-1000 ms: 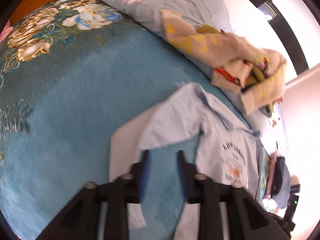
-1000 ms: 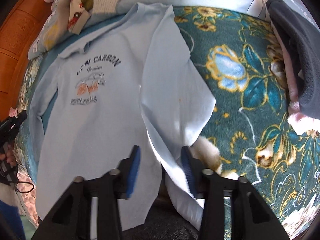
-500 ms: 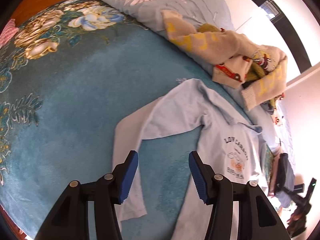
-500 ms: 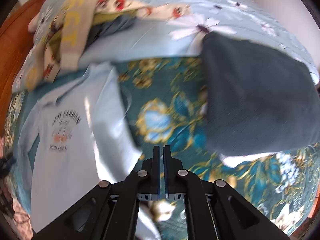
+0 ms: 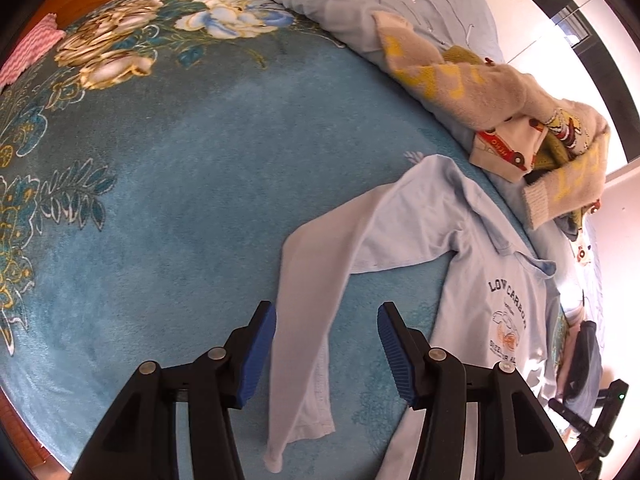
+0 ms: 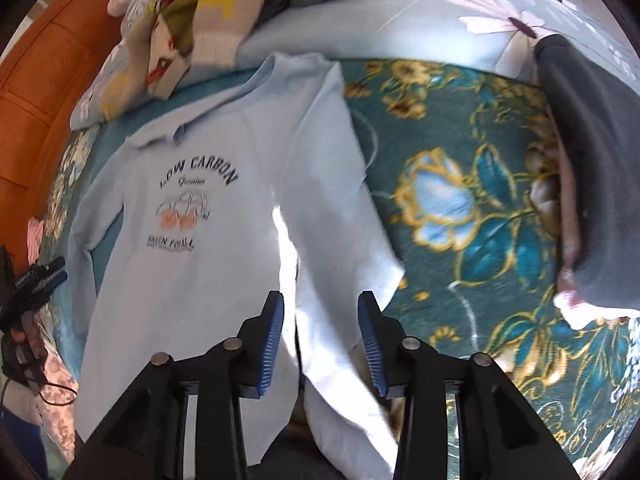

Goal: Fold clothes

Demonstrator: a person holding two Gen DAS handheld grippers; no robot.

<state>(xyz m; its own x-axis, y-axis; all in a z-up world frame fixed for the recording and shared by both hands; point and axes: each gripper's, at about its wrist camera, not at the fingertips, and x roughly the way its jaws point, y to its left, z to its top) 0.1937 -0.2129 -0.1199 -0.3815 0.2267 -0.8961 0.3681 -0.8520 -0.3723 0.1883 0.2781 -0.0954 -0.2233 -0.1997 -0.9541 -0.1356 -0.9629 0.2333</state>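
A light blue long-sleeved shirt (image 6: 192, 240) printed "LOW CARBON" lies face up on the teal floral bedspread (image 5: 160, 200). One sleeve (image 5: 308, 312) bends down from the shoulder and runs between my left gripper's (image 5: 326, 348) open blue pads without being held. The other sleeve (image 6: 336, 224) lies folded along the shirt's side, and my right gripper (image 6: 320, 336) is open just above its lower part. The left gripper also shows at the right wrist view's left edge (image 6: 36, 284).
A heap of beige, yellow and printed clothes (image 5: 520, 120) lies on a pale floral quilt (image 5: 380, 8) beyond the shirt's collar. A folded dark grey garment (image 6: 592, 184) sits to the right of the shirt. An orange wooden headboard (image 6: 48, 80) bounds the bed.
My right gripper, shut half a second ago over the floral bedspread, has opened and moved left over the shirt's folded sleeve. My left gripper has opened wider and drawn back; its sleeve lies released.
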